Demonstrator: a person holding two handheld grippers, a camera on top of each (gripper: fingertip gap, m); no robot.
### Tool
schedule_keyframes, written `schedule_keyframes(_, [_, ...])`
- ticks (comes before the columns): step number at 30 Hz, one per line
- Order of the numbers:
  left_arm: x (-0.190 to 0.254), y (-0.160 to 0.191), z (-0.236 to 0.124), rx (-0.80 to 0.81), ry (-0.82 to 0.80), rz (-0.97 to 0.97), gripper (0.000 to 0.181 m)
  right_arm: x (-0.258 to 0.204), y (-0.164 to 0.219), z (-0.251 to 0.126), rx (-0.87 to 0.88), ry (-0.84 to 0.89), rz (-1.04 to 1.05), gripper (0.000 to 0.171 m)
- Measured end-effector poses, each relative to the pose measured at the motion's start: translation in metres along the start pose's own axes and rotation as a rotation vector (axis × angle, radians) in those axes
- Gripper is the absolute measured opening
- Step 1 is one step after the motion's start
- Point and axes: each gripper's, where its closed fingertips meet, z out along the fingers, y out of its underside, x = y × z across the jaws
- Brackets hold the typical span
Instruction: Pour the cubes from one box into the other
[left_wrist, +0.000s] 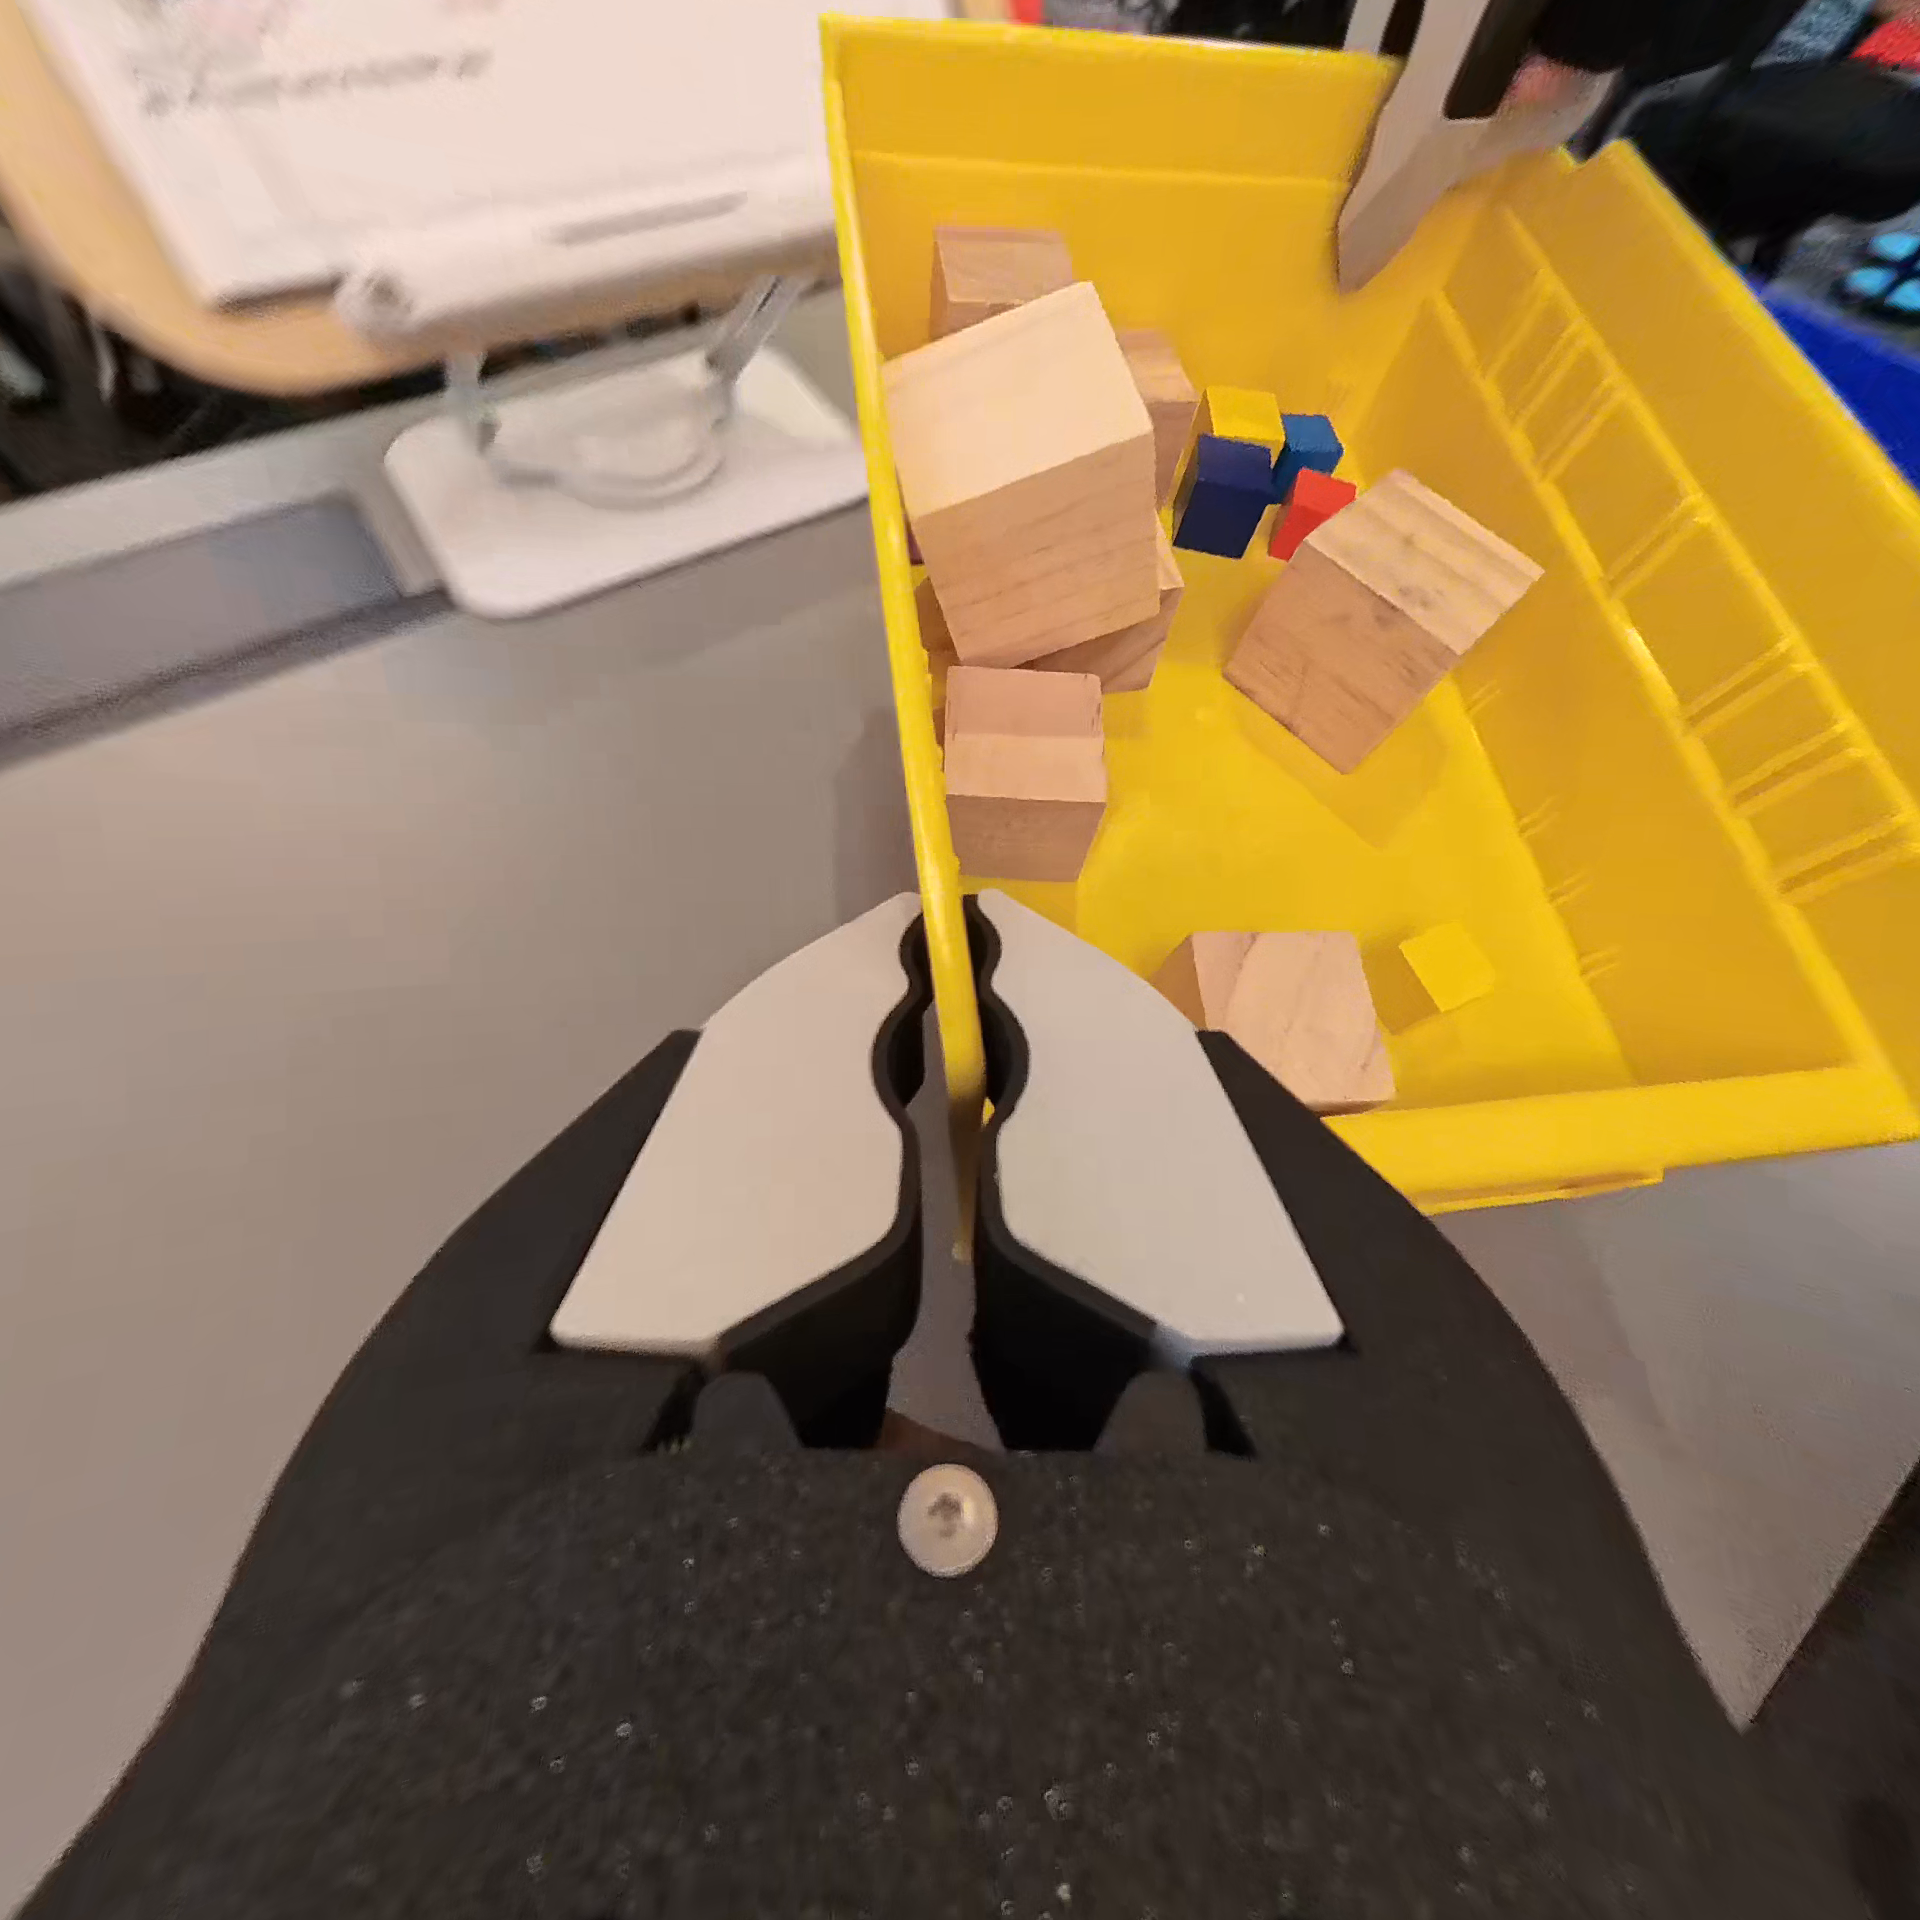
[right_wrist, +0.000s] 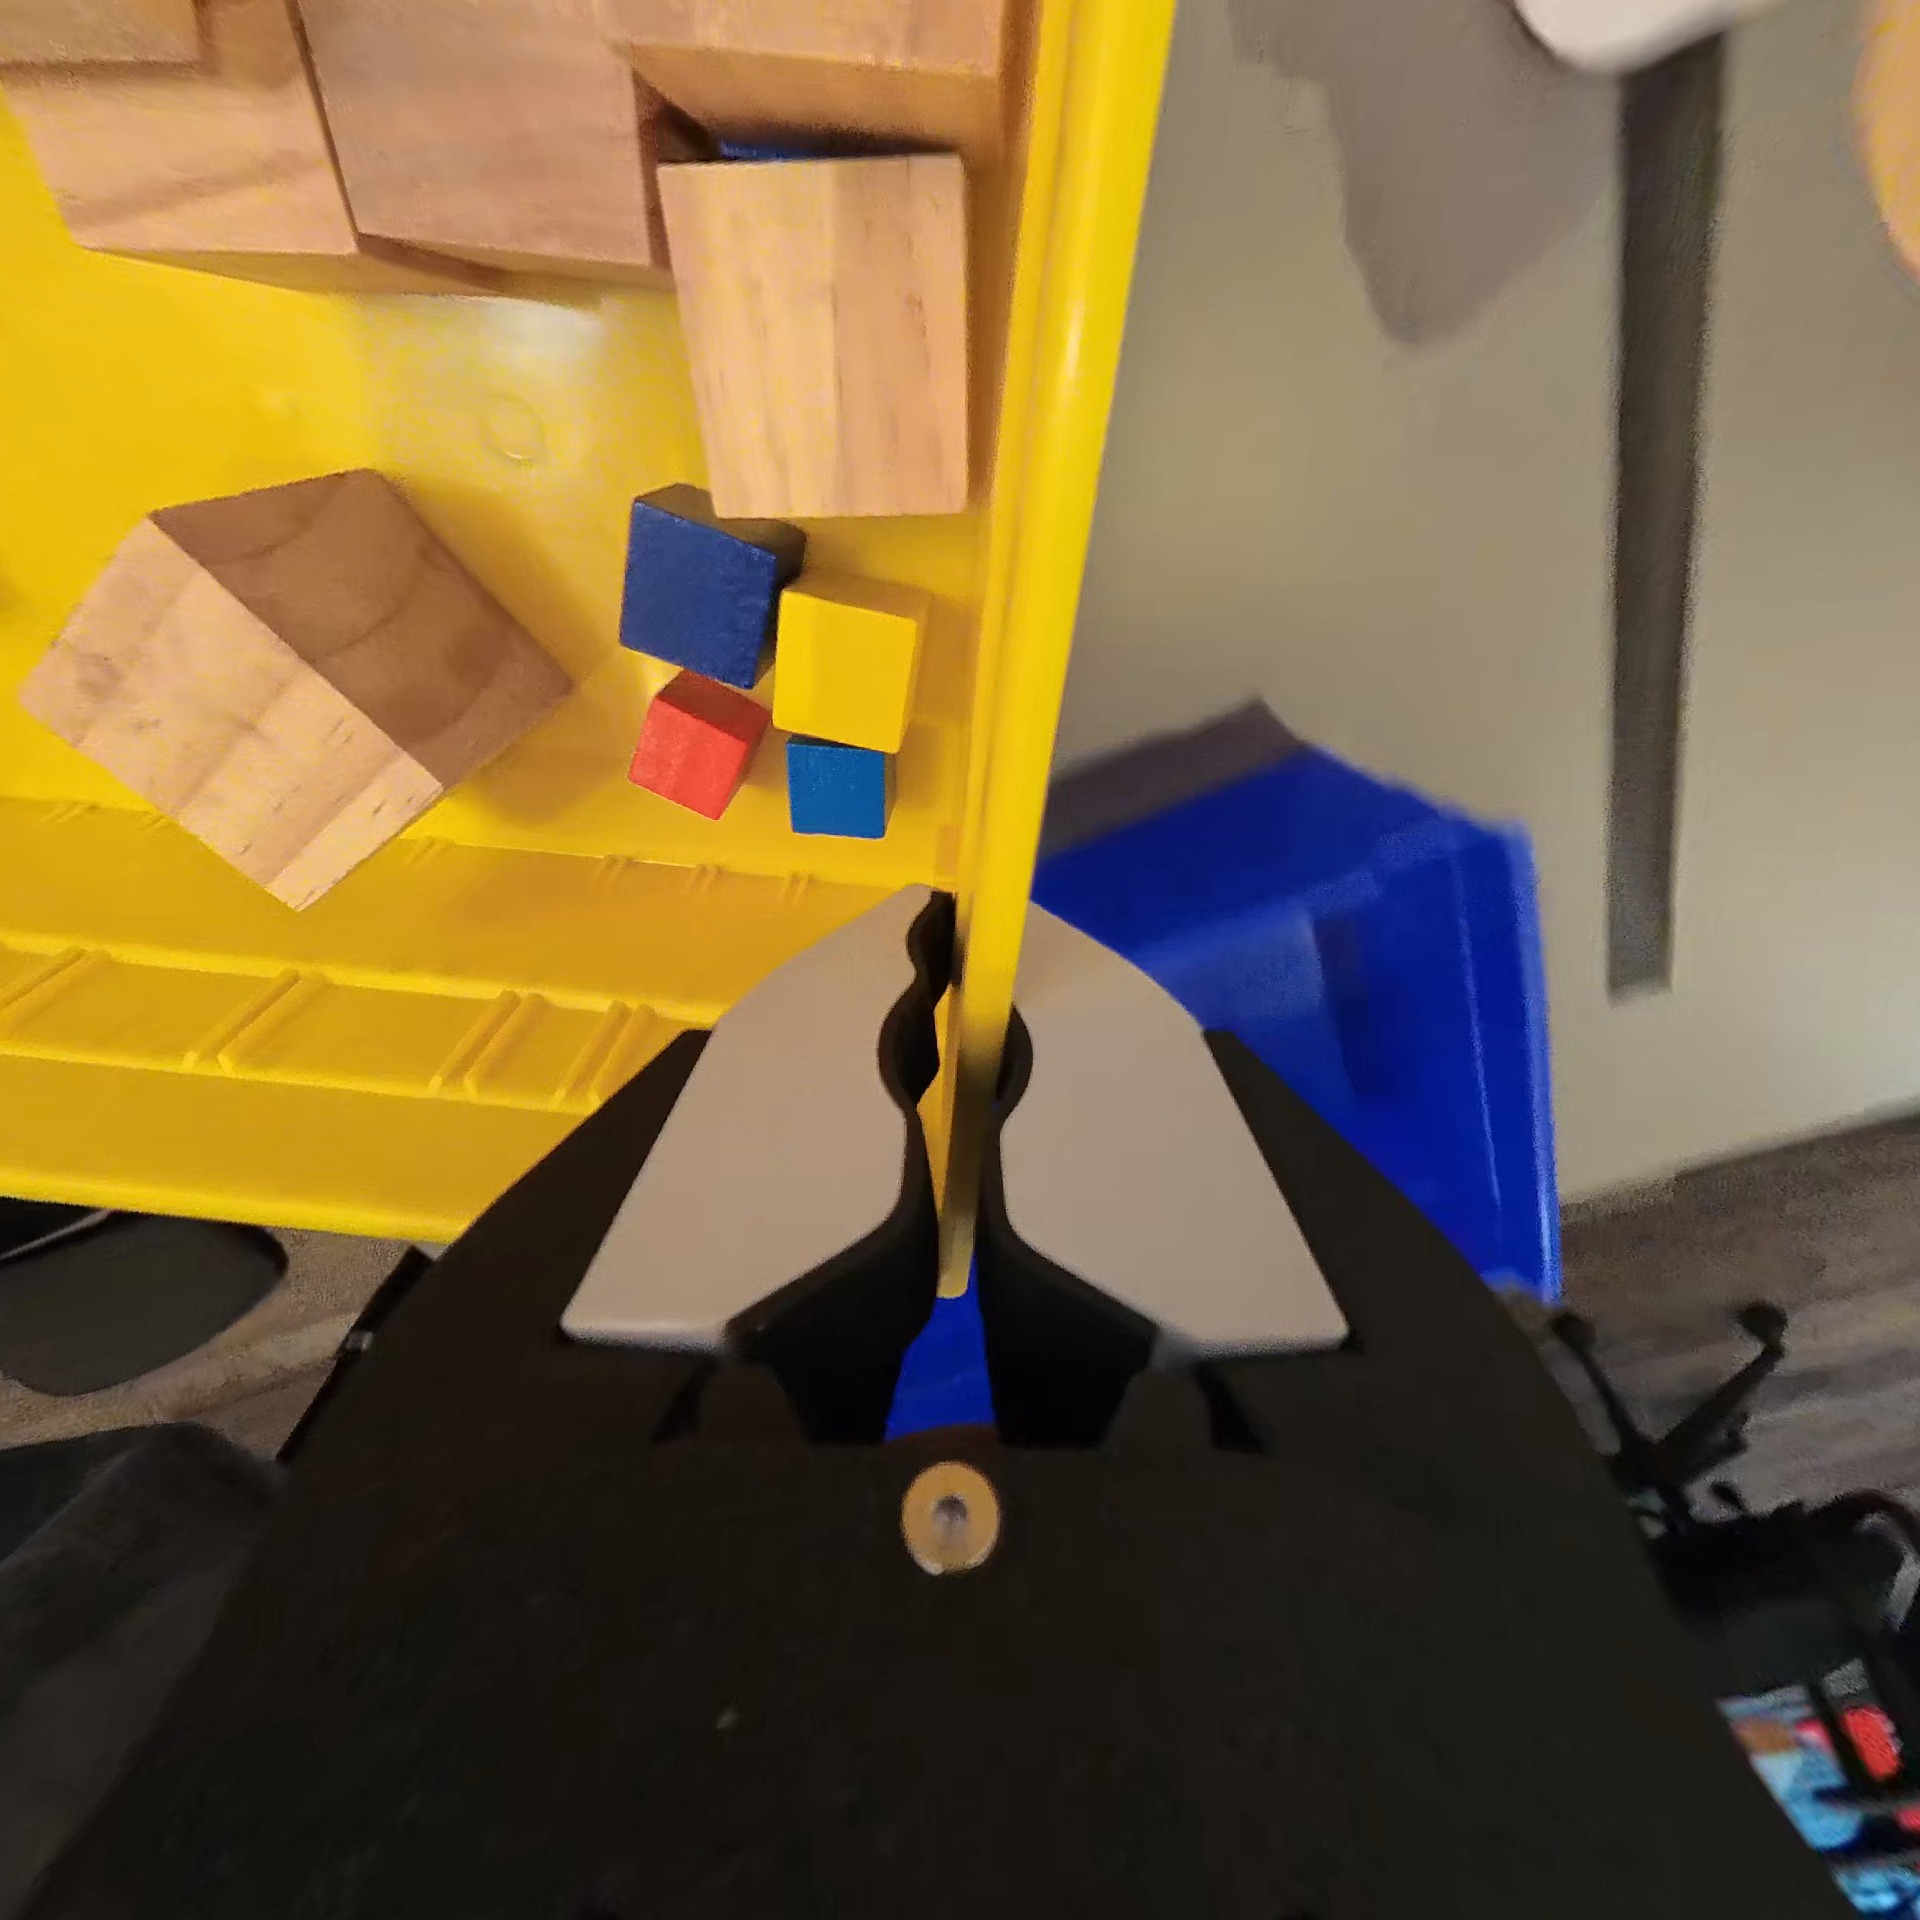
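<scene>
Grip check: left gripper is clamped on the near side wall of the yellow box, one finger outside, one inside. Right gripper is pinched on another wall of the same box; its tips also show at the far rim in our left view. Box is held between both and looks tilted over the grey table.

Contents inside the yellow box: several plain wooden cubes, mostly bunched against the wall by our left gripper, one lying loose mid-floor. Small painted ones sit clustered near the right gripper's wall: dark blue cube, yellow cube, red cube, lighter blue cube.

Blue box sits just beyond the yellow one in the right view, low and partly hidden; we can't see inside it. White stand on the table further back.
</scene>
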Motion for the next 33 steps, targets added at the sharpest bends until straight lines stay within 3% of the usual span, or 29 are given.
schedule_keyframes(7, [0.082,-0.118,0.094,0.084,0.101,0.132,0.004,0.095,0.131,-0.091,-0.003,0.185,0.187,0.002])
schedule_keyframes(11, [0.109,-0.172,0.143,0.157,0.072,0.217,0.004,0.156,0.171,-0.129,0.082,0.277,0.266,0.002])
schedule_keyframes(14, [0.116,-0.196,0.183,0.171,0.057,0.24,0.004,0.196,0.191,-0.13,0.124,0.326,0.295,0.003])
schedule_keyframes(18, [0.117,-0.208,0.237,0.201,0.022,0.287,0.004,0.244,0.205,-0.12,0.201,0.422,0.295,0.003])
schedule_keyframes(21, [0.115,-0.21,0.258,0.272,-0.037,0.352,0.004,0.262,0.205,-0.124,0.314,0.497,0.291,0.003])
schedule_keyframes(33, [0.121,-0.197,0.269,0.496,-0.143,0.484,0.004,0.246,0.224,-0.123,0.526,0.797,0.3,0.003])
